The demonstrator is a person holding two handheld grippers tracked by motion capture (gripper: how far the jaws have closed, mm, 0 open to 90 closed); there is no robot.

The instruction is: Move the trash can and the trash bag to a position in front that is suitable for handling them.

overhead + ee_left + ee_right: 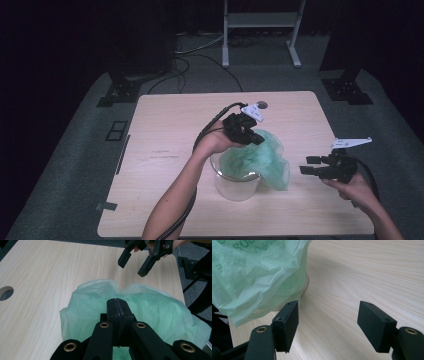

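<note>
- Step: lining the glass beaker (236, 184) with the green bag (265, 155), draped over its rim.
- Left gripper (251, 136): jaws closed; whether film is pinched is unclear.
- Right gripper (311, 166): wide open, empty, right of the beaker.
- Next: grasp the bag's free edge.

Your left gripper (248, 131) hung at the end of a forearm reaching in from the bottom edge, wrist bent, and its jaws were pressed fully together. Your right gripper (314, 166) sat lower and well apart to the right, pointing toward the left one, its jaws spread wide.
</note>
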